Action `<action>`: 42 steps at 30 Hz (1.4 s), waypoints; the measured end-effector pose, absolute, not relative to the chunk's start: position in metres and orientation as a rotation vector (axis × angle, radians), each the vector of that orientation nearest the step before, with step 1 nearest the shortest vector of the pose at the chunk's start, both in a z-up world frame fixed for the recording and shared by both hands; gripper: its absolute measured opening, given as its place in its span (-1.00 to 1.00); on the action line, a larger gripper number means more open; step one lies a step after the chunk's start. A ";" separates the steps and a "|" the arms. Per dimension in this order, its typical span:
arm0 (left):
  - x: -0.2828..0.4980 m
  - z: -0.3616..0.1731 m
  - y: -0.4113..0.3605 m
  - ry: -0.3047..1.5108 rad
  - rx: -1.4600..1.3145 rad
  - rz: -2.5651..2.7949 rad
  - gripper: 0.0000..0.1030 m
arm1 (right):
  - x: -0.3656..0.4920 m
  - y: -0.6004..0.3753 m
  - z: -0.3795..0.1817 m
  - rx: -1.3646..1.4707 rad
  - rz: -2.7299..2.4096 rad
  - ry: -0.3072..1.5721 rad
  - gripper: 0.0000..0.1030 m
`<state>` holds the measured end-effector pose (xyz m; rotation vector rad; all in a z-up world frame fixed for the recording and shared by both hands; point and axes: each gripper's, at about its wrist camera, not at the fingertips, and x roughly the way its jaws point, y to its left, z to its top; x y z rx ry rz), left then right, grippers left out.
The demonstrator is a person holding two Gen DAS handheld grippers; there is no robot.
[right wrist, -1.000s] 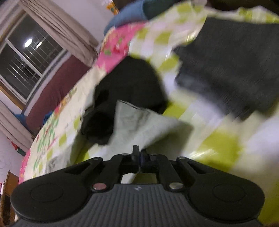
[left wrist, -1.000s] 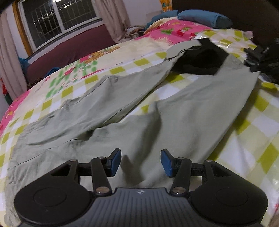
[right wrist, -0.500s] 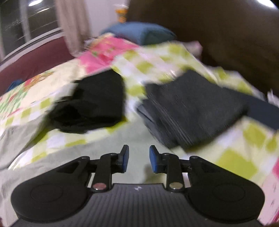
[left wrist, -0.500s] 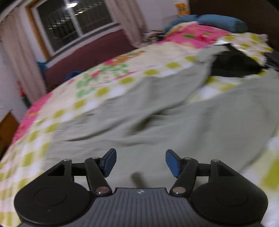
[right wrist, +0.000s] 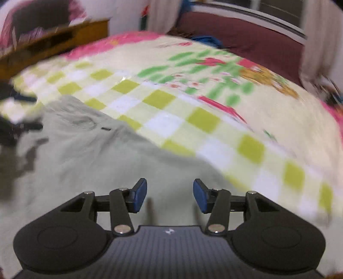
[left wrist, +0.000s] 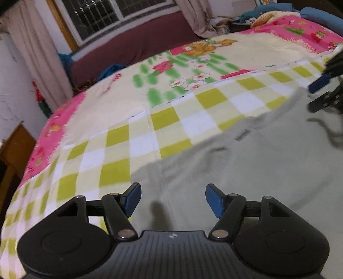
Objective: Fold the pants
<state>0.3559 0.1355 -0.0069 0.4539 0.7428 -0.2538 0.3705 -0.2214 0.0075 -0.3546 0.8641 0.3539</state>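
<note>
In the left wrist view, a wooden cabinet (left wrist: pixel 15 150) stands at the far left, with a curtain (left wrist: pixel 32 43) and a barred window (left wrist: pixel 103 15) behind it. The bed (left wrist: pixel 120 150) fills the middle, covered by a sheet checked in green and white, with a pink, flowered blanket (left wrist: pixel 193 64) beyond it. The pants (left wrist: pixel 257 163), pale grey-green, lie spread flat on the sheet from the lower middle out to the right edge; a small dark label (left wrist: pixel 242 135) shows near their far edge. The left tool (left wrist: pixel 173 199) hovers over the near part of the pants, its blue pads (left wrist: pixel 133 198) well apart. Its jaws have just been opening further, and nothing is gripped between them; only cloth lies below. At the far right edge the right tool (left wrist: pixel 328 90) reaches in above the pants, one blue pad showing.

The right wrist view is blurred. At its far left, dark parts of the left tool (right wrist: pixel 12 120) show over the pants' edge. The pants (right wrist: pixel 85 158) cover the lower left, and the checked sheet runs from the middle to the right. The right tool (right wrist: pixel 170 198) hangs over the pants with its jaws partly open. They have just been opening, and they hold nothing. A maroon wall (right wrist: pixel 246 40) lies beyond the bed at upper right.
</note>
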 end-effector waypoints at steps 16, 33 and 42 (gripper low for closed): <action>0.405 -0.038 0.140 0.839 0.529 -0.296 -0.10 | 0.395 -0.181 -0.026 -0.481 0.387 0.984 -0.97; 0.133 -0.002 0.205 0.703 0.403 -0.218 -0.31 | 0.087 -0.158 0.042 -0.297 0.513 0.890 -0.96; 0.090 -0.011 0.222 0.689 0.267 -0.153 -0.33 | 0.063 -0.128 0.027 -0.241 0.462 0.902 -0.99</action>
